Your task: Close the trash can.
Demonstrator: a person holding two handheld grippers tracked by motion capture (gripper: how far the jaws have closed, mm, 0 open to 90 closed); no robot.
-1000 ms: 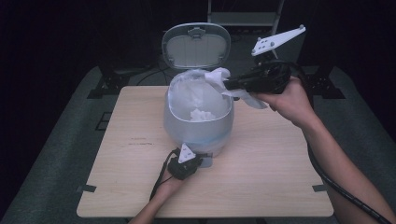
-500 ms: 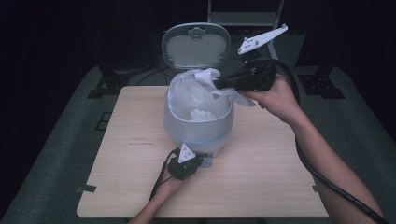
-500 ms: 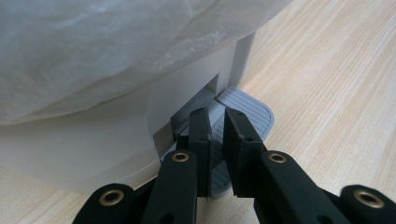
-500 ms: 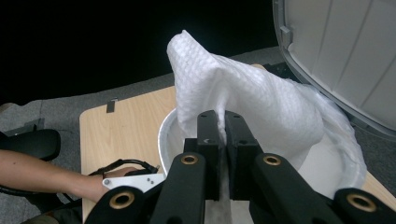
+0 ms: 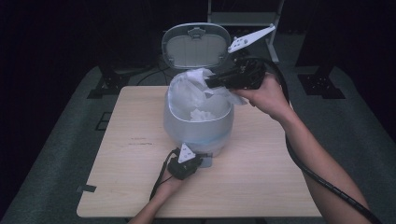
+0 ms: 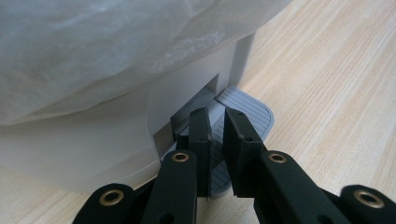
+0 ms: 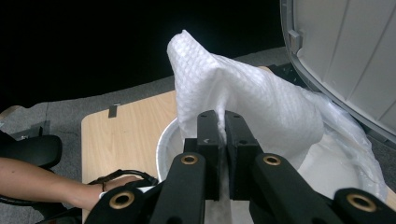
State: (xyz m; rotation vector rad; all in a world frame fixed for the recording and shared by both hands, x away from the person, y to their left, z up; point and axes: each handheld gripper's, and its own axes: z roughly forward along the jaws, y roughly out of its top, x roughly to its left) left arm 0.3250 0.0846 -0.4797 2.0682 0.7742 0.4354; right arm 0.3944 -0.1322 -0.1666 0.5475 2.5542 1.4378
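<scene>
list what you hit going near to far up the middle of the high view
left hand → left gripper on the pedal → bin with its white liner → crumpled paper inside → open lid

Wooden table [image 5: 261, 186] sits under both claws. Black tape tab [image 5: 87, 189] on its near edge, well left of the left claw [image 5: 200, 161]. Metal rack [image 5: 243, 18] stands behind the right claw [image 5: 210, 84] - grey carpet [image 5: 56, 140] all round.
</scene>
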